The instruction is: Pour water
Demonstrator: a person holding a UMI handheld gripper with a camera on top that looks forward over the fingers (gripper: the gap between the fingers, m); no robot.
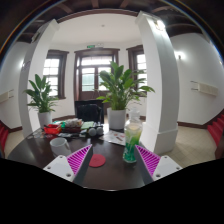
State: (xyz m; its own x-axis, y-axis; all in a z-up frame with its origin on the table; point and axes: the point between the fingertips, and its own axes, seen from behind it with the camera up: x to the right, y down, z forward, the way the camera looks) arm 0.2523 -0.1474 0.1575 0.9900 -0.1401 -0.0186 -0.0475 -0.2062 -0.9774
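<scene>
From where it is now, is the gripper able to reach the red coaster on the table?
Probably yes. The red coaster lies just ahead of the open gripper, between its fingers' lines, with nothing visible in front of it on the dark table.

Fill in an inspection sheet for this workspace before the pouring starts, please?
Surface: dark round table, crowded at its far side.
Job's things: clear bottle with green label stands just ahead of one finger, not gripped; white cup and red coaster nearby.
Clutter: small items around the table's middle, too small to identify.
Grippers: gripper open, nothing between its fingers.
Cables: nothing seen.
Surroundings: potted plants, white columns, dark wooden door behind.
</scene>
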